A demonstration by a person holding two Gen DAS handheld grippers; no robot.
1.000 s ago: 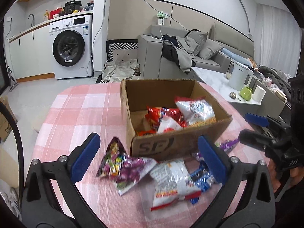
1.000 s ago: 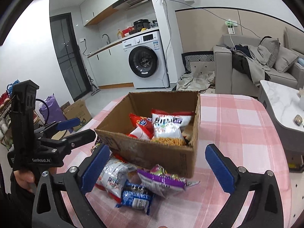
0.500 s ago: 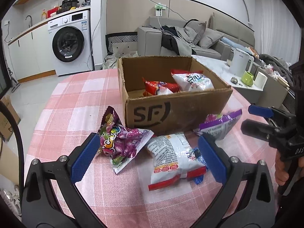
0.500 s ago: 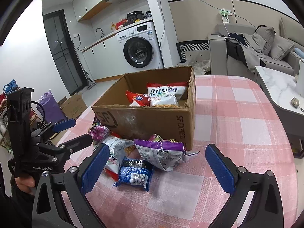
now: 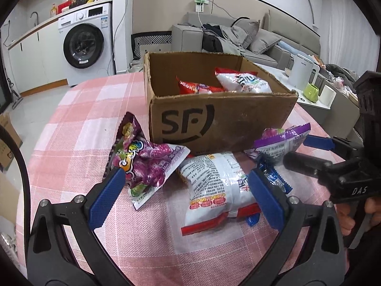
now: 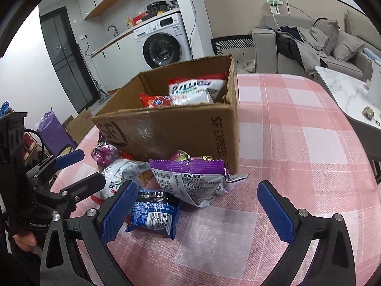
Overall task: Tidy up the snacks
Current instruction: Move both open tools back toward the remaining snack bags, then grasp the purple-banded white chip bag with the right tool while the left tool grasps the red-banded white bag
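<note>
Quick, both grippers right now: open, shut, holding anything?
Left gripper: open, empty, hovering over the white snack bag.
Right gripper: open, empty, over the purple snack bag.

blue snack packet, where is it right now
In the right wrist view the blue snack packet lies on the pink checked tablecloth, beside the right gripper's left finger, just in front of the purple-topped bag.
</note>
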